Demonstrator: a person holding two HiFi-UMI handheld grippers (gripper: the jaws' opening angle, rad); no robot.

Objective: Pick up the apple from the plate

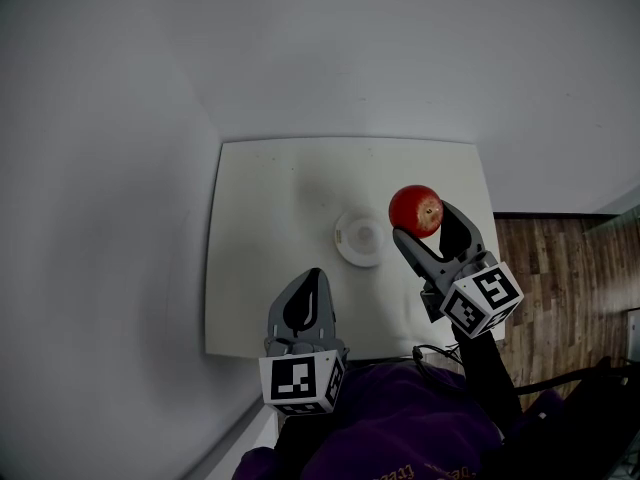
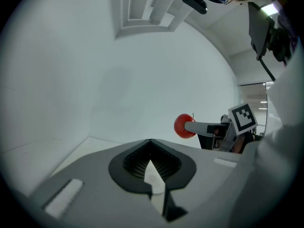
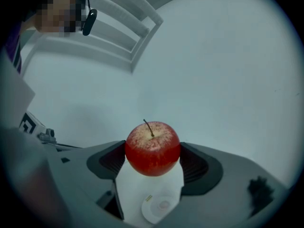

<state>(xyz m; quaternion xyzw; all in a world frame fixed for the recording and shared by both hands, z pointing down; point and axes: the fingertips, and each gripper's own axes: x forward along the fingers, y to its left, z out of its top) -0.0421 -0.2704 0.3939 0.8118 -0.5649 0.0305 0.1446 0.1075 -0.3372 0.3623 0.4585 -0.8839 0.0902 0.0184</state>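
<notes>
A red apple (image 1: 415, 210) (image 3: 152, 147) with its stem up is clamped between the jaws of my right gripper (image 1: 420, 226) (image 3: 153, 158), lifted well above the table. Below it, the small white plate (image 1: 361, 239) (image 3: 159, 208) lies bare on the white table (image 1: 260, 228). My left gripper (image 1: 308, 290) (image 2: 151, 164) hangs over the table's near edge with its jaws together and nothing between them. In the left gripper view the apple (image 2: 183, 126) shows off to the right, held in the other gripper.
The square table stands in a corner of white walls. Wooden floor (image 1: 550, 288) shows to the right. The person's purple sleeve (image 1: 400, 428) fills the bottom of the head view.
</notes>
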